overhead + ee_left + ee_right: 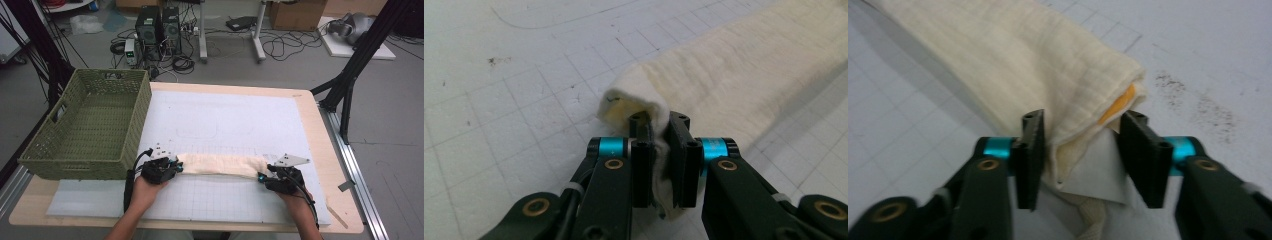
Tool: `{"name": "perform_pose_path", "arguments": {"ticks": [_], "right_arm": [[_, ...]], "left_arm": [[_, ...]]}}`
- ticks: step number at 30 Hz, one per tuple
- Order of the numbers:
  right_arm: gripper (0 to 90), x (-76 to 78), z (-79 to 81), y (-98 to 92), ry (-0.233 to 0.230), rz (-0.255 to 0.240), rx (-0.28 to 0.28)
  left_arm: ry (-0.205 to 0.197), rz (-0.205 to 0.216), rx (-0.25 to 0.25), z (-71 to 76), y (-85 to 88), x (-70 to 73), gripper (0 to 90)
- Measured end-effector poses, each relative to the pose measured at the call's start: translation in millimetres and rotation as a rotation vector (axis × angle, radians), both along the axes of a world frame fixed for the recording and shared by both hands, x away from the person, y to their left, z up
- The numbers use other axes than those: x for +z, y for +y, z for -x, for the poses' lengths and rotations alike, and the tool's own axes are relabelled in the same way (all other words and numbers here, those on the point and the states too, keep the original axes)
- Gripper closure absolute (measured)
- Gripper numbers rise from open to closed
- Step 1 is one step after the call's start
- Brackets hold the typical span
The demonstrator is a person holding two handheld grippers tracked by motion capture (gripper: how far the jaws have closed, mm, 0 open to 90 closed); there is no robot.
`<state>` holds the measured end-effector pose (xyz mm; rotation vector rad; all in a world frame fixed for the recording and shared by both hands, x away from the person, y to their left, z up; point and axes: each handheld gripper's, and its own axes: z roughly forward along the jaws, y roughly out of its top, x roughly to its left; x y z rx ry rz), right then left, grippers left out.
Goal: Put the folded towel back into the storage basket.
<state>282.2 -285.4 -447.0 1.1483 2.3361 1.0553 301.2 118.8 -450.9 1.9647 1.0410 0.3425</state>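
left gripper view, left claw (659, 165) clamped on cream cloth (744, 80) end, right claw (1088, 160) apart, straddling the other end

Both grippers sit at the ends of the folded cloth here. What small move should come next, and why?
Probably close the right gripper: its jaws straddle the cloth end with gaps either side, while the left gripper already pinches its end. Then both ends can lift together.
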Motion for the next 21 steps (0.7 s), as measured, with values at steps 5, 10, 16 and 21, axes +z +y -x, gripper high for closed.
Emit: {"name": "perform_pose_path", "arguments": {"ticks": [5, 10, 16, 21], "right_arm": [[78.0, -1.1, -1.0, -2.8, 0.050, -0.077, 0.024], [79.6, 3.1, -1.2, 1.8, 0.054, -0.028, 0.032], [80.1, 8.7, 2.2, 7.2, -0.007, 0.087, 0.024], [80.2, 13.3, 3.2, 3.4, -0.033, 0.089, 0.009]], "left_arm": [[0.004, 0.004, -0.003, -0.3, 0.8, -0.2, 81.1], [-0.004, 0.001, -0.008, -0.6, 1.1, -0.2, 81.1], [-0.040, 0.022, -0.004, 0.7, 1.7, 6.0, 82.7], [-0.074, 0.047, -0.017, 2.3, 1.9, 12.8, 83.1]]}}
